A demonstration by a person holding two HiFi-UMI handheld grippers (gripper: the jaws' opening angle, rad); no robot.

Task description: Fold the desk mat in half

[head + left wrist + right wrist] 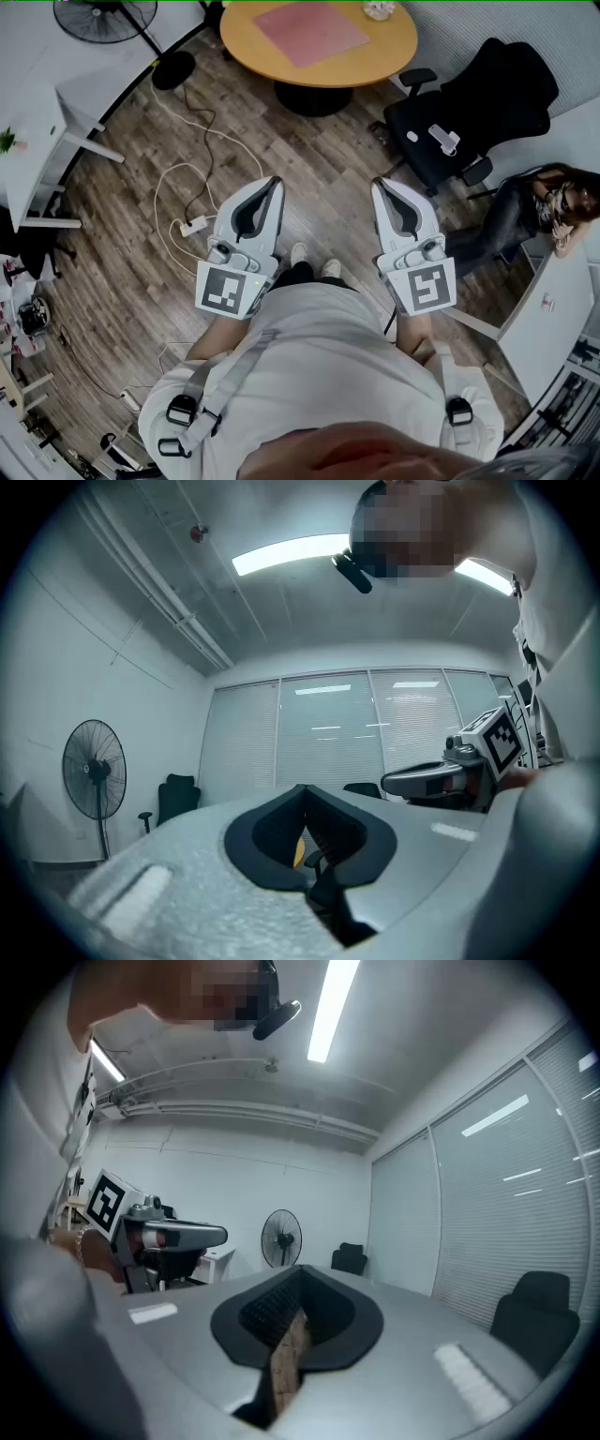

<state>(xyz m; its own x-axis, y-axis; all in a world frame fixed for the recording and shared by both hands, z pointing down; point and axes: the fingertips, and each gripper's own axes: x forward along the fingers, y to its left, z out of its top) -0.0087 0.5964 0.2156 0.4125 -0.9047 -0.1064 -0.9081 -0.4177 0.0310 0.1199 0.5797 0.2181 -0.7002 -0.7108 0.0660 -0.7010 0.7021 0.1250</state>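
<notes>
One pink desk mat lies flat and unfolded on the one round wooden table at the far centre. Its long axis runs left to right, the right end slightly farther. Well nearer, two grippers point toward it: the left gripper and the right gripper, each with jaws together and empty. One black chair stands to the right.

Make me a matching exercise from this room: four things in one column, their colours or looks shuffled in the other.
1. desk mat
2. office chair
3. fan
4. power strip

A. white, on a cable
B. pink, lying flat
C. black, round grille
D. black, with armrests

Pairs: 1-B, 2-D, 3-C, 4-A
</notes>
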